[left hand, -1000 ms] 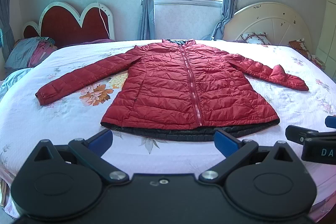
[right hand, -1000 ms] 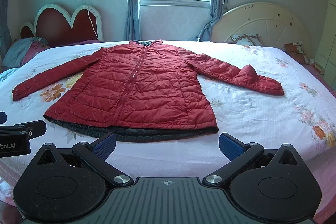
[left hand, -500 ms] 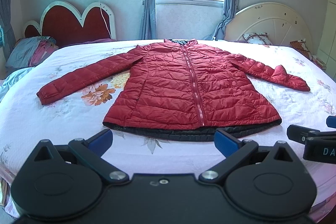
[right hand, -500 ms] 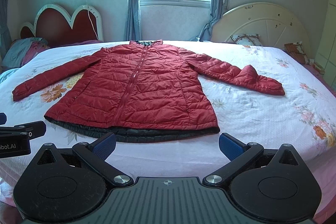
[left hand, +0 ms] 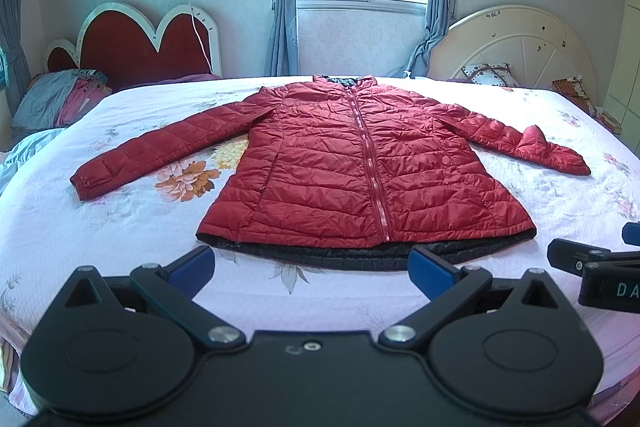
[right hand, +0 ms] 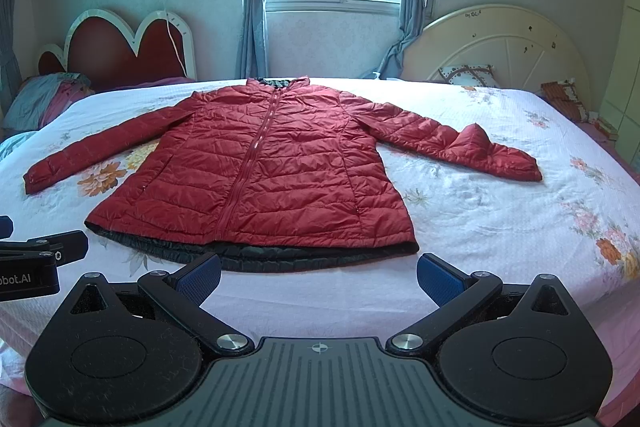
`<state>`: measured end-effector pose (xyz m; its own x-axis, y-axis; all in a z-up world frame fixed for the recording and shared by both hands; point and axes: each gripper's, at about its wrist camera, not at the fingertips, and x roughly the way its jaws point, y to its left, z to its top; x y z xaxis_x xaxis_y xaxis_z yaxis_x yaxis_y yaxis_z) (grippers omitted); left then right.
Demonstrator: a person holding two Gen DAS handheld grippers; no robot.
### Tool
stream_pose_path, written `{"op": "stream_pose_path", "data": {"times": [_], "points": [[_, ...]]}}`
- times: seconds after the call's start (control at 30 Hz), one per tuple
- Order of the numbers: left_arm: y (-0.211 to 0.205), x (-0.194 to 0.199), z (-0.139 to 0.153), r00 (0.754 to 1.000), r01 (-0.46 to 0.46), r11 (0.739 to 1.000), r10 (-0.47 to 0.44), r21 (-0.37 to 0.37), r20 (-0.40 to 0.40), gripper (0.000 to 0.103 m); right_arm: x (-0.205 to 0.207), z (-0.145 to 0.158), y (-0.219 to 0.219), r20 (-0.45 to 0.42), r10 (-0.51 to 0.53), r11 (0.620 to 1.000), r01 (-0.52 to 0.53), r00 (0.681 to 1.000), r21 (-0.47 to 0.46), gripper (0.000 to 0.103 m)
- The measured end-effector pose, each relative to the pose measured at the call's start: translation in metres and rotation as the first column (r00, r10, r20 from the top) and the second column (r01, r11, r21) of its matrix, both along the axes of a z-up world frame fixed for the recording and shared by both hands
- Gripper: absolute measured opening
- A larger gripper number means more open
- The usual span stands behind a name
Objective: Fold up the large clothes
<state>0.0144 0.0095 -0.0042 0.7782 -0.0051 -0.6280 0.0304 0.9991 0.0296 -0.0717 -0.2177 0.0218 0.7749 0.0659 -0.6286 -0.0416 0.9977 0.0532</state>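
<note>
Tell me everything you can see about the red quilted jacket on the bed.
The red quilted puffer jacket lies flat, front up, on the white floral bedspread, collar toward the window. Its fabric looks shiny. The front zipper is closed and a dark lining shows along the hem. Both sleeves spread outward; one has a raised crease near the cuff. Neither gripper touches it.

The right tongs (left hand: pixel 596 269) enter the left wrist view at its right edge, which cuts their lettering off after "DA"; their far finger shows only as a blue corner. Likewise the left tongs (right hand: pixel 36 259) are cropped by the left edge of the right wrist view. The near edge of the bed (right hand: pixel 320 303) is hidden behind each tongs' body. Beyond the jacket's collar (left hand: pixel 346 80), its inner lining is too small to tell.
</note>
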Motion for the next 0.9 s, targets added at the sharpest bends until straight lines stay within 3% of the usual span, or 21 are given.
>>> {"op": "stream_pose_path", "data": {"times": [0.57,0.9], "points": [[-0.002,0.0,0.0,1.0,-0.001,1.0,0.001,0.008,0.0,0.103,0.0,0.0,0.0,0.001,-0.001,1.0,0.001,1.0,-0.005,0.103],[-0.01,0.011,0.002,0.999,0.042,0.999,-0.042,0.024,0.008,0.103,0.011,0.005,-0.01,0.025,-0.059,0.998,0.059,0.998,0.003,0.103]]}}
